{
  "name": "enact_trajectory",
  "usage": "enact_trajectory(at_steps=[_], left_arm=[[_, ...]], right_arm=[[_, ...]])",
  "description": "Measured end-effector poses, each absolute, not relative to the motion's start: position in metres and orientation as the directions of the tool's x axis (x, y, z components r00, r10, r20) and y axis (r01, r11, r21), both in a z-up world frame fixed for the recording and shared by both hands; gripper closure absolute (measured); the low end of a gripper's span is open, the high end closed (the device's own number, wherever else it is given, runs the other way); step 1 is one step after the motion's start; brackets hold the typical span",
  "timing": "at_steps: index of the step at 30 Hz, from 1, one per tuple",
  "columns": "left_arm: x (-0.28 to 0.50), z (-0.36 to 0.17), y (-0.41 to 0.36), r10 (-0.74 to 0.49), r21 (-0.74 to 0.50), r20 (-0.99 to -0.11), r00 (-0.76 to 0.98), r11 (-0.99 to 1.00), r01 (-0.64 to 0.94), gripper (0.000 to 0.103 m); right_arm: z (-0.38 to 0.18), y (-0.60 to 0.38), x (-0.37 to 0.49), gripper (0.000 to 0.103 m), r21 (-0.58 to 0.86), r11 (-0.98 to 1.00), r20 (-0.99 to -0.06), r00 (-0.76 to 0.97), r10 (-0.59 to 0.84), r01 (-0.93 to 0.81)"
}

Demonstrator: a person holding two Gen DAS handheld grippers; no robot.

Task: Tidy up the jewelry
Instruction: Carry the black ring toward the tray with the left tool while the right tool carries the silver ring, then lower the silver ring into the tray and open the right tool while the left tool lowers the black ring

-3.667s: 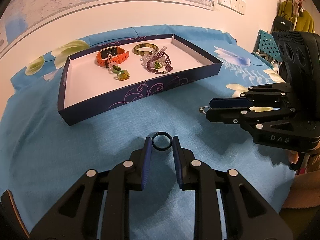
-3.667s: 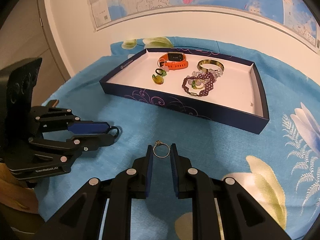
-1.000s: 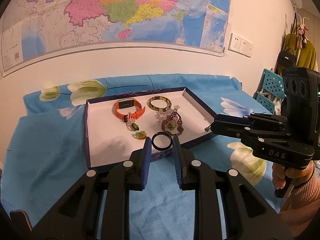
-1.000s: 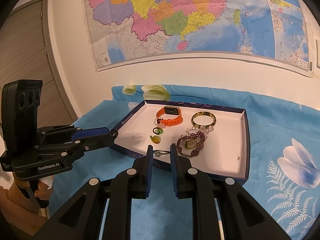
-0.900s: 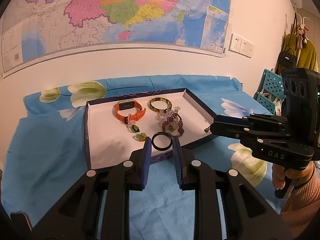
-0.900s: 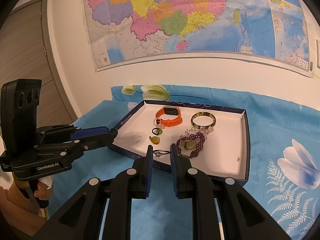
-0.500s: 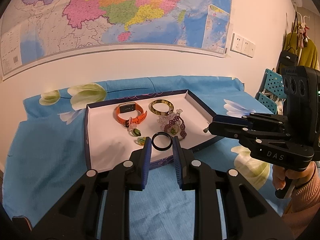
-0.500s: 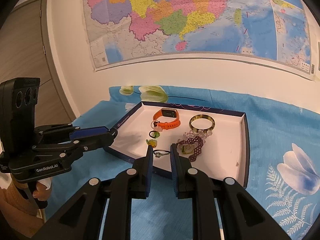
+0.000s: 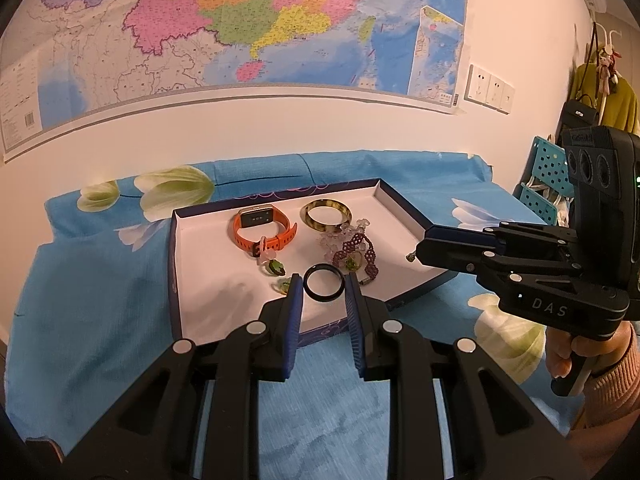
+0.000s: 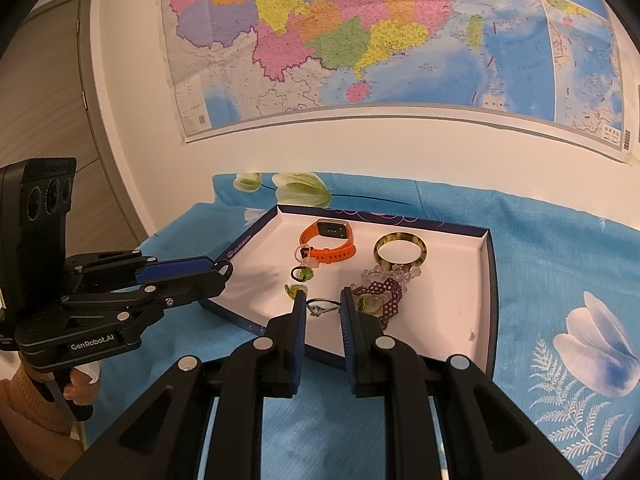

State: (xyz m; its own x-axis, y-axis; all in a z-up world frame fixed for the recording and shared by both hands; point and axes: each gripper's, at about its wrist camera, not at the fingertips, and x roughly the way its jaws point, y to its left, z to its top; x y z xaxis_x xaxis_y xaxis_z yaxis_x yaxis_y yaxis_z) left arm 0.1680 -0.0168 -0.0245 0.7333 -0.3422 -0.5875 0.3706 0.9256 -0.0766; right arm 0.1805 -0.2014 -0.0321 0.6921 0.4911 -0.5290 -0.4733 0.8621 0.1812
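Observation:
My left gripper (image 9: 323, 289) is shut on a black ring (image 9: 323, 282) and holds it above the near part of the dark blue tray (image 9: 404, 210). My right gripper (image 10: 322, 307) is shut on a thin silver ring (image 10: 321, 306) with a small stone, also held over the tray's (image 10: 490, 280) near edge. In the tray lie an orange watch (image 9: 260, 228), a tortoiseshell bangle (image 9: 326, 216), a purple beaded bracelet (image 9: 354, 254) and small green-stone rings (image 9: 276, 268). The right gripper shows at the right of the left wrist view (image 9: 414, 257); the left gripper shows at the left of the right wrist view (image 10: 224, 270).
The tray sits on a blue flowered cloth (image 9: 100, 300) against a white wall with a large map (image 9: 240, 20). A grey door (image 10: 52, 100) is at the left. A teal perforated chair (image 9: 548, 184) and hanging clothes stand at the right.
Both grippers rose from the cloth with their rings and moved forward over the tray's near edge. In the last second they crept slightly further towards the tray.

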Motion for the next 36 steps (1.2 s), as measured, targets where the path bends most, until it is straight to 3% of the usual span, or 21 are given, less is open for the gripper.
enact_trajectory(at_steps=[18,20,36], left_arm=[[0.18,-0.027,-0.02,-0.334,-0.069,-0.595,0.731,0.928,0.367,0.081],[0.181,-0.028,-0.021,-0.332,-0.068,-0.597,0.73,0.928,0.367,0.081],[0.197,-0.045,-0.022,-0.327,-0.078,-0.634,0.701,0.929,0.362,0.081]], right_arm=[[-0.036,-0.197,0.194,0.088,0.171,0.867,-0.55,0.685,0.478,-0.468],[-0.036,-0.195,0.196,0.096,0.172,0.866,-0.554,0.681,0.479,-0.469],[-0.048,-0.197,0.204,0.097,0.205,0.87,-0.577,0.663,0.477,-0.448]])
